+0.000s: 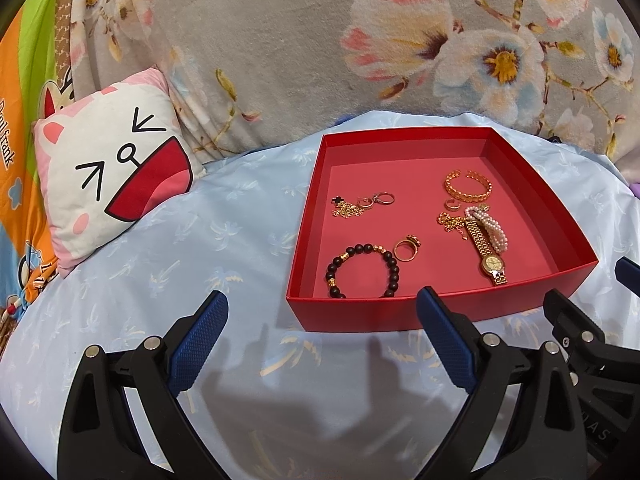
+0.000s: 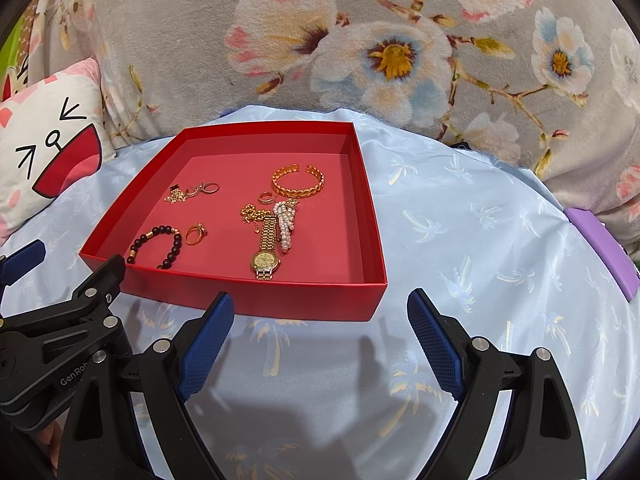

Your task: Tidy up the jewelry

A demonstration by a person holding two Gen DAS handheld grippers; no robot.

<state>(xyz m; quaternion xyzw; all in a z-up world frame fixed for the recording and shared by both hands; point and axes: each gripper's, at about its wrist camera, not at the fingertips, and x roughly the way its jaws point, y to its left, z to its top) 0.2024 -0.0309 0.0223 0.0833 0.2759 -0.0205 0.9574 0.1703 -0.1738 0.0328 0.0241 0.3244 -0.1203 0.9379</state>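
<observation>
A shallow red tray (image 1: 376,312) (image 2: 256,300) lies on the blue bedspread and holds several jewelry pieces. Inside are a dark bead bracelet (image 1: 362,270) (image 2: 154,246), a gold ring (image 1: 406,249) (image 2: 195,234), a gold watch (image 1: 486,254) (image 2: 266,250), a pearl bracelet (image 1: 494,226) (image 2: 286,222), a gold cuff bangle (image 1: 468,186) (image 2: 298,180), gold chains (image 1: 348,210) and small earrings (image 1: 378,199). My left gripper (image 1: 322,304) is open and empty, just before the tray's near wall. My right gripper (image 2: 320,304) is open and empty, at the tray's near right corner.
A cat-face pillow (image 1: 108,176) (image 2: 44,148) leans at the left. A grey floral blanket (image 1: 320,40) (image 2: 360,40) rises behind the tray. A purple object (image 2: 604,248) lies at the right edge of the bedspread (image 2: 480,220).
</observation>
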